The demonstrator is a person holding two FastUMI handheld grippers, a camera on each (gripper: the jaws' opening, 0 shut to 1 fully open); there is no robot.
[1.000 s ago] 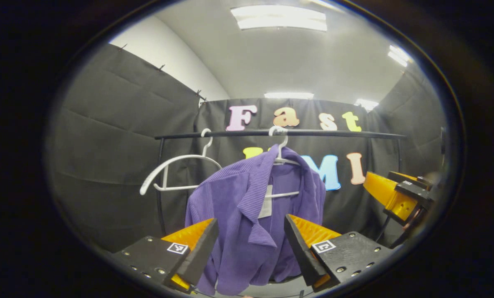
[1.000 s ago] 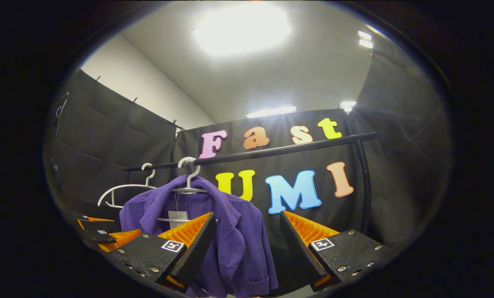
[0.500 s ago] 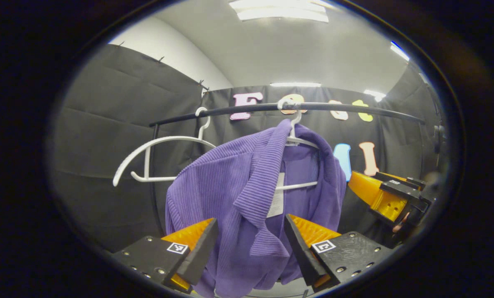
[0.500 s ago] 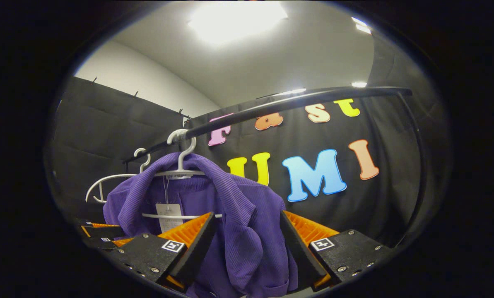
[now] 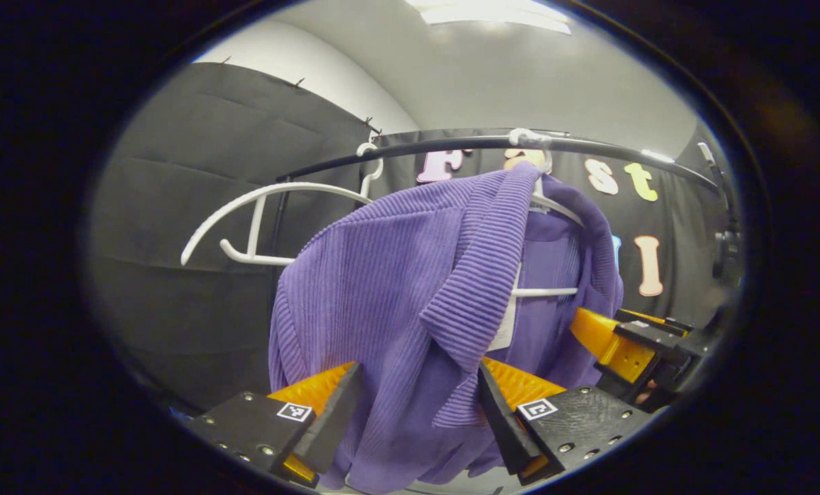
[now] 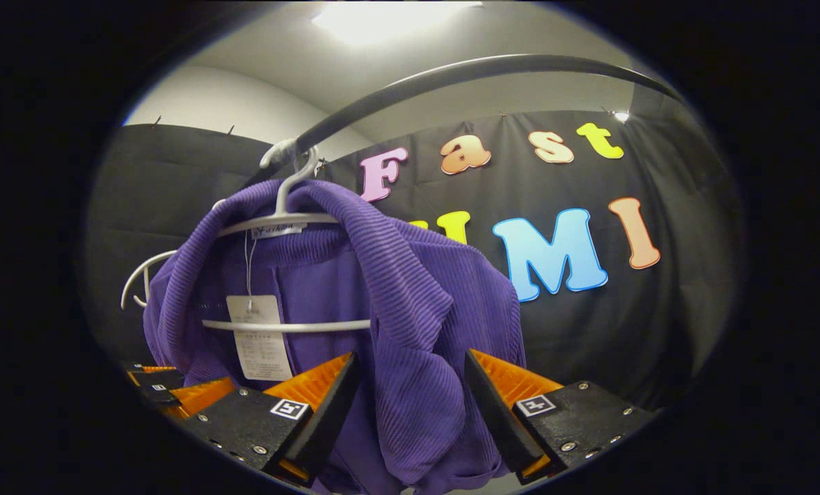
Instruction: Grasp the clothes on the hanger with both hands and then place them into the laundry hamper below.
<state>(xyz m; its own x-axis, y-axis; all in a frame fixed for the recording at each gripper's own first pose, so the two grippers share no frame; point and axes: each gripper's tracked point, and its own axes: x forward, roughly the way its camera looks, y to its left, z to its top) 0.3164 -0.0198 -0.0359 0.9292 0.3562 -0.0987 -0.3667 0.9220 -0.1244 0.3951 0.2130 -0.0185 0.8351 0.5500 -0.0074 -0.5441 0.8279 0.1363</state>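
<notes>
A purple ribbed jacket (image 5: 410,275) (image 6: 410,309) hangs on a white hanger (image 6: 286,223) hooked over a black rail (image 5: 451,146) (image 6: 451,72). A paper tag (image 6: 258,337) dangles inside its collar. My left gripper (image 5: 416,412) is open, its fingers on either side of the jacket's left front panel and lapel. My right gripper (image 6: 410,412) is open too, with the jacket's right front panel between its fingers. The right gripper (image 5: 623,344) also appears at the right of the left gripper view, and the left gripper (image 6: 169,395) low at the left of the right gripper view.
A second, bare white hanger (image 5: 258,220) (image 6: 138,282) hangs on the same rail to the left of the jacket. The rail's black upright (image 5: 275,234) stands behind it. Black cloth walls close the booth on all sides.
Both grippers have moved up and forward toward the jacket. The cloth now lies between each pair of open fingers, and the rail sits higher in both views.
</notes>
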